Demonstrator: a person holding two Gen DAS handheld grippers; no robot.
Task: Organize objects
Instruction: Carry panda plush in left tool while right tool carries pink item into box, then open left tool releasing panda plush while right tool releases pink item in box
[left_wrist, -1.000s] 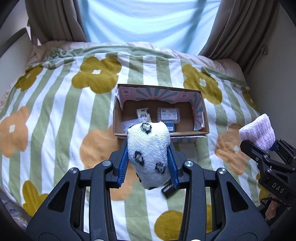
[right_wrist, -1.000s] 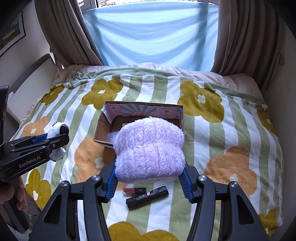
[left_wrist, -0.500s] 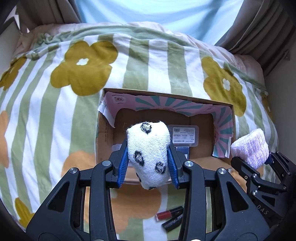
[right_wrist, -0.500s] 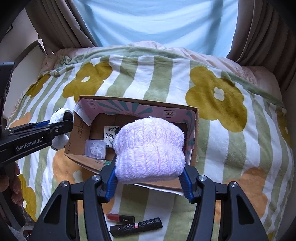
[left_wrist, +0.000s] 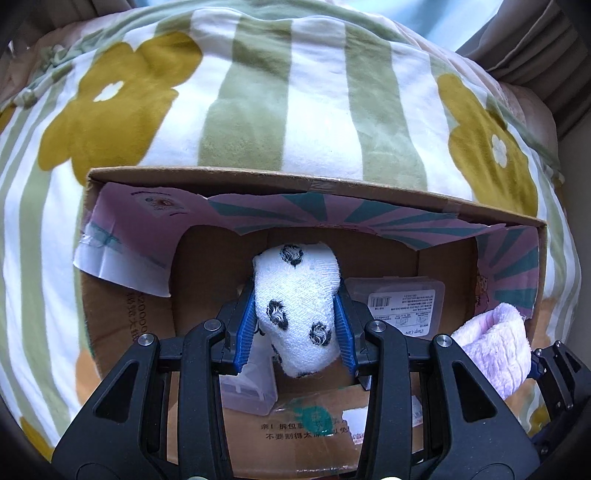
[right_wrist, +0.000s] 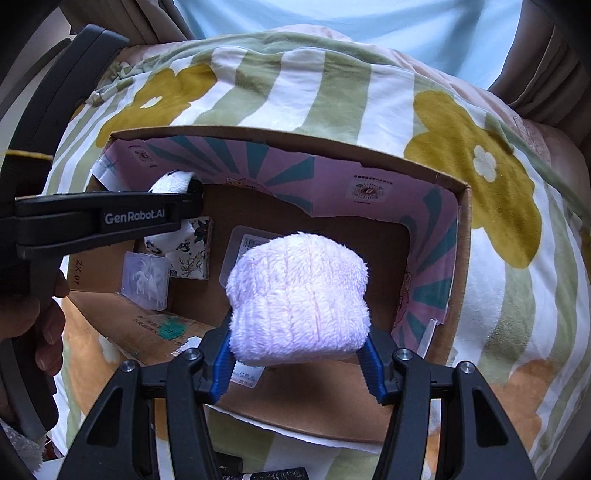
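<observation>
**Left wrist: both sock rolls over the box, drop pending**

Left tongs (left_wrist: 296, 325) clamped on spotted white sock roll (left_wrist: 299, 314), poised over cardboard box (left_wrist: 310, 186) interior on the bed. Right tongs (right_wrist: 297, 356) clamped on fluffy pink sock roll (right_wrist: 299, 295), at 4 o'clock in the left view. Risk: torn paper lining (left_wrist: 122, 254) at 9 o'clock could snag a roll; release onto clear plastic case (left_wrist: 399, 306) at 3 o'clock may make it roll. Both rolls soft, compressible, plush.
</observation>
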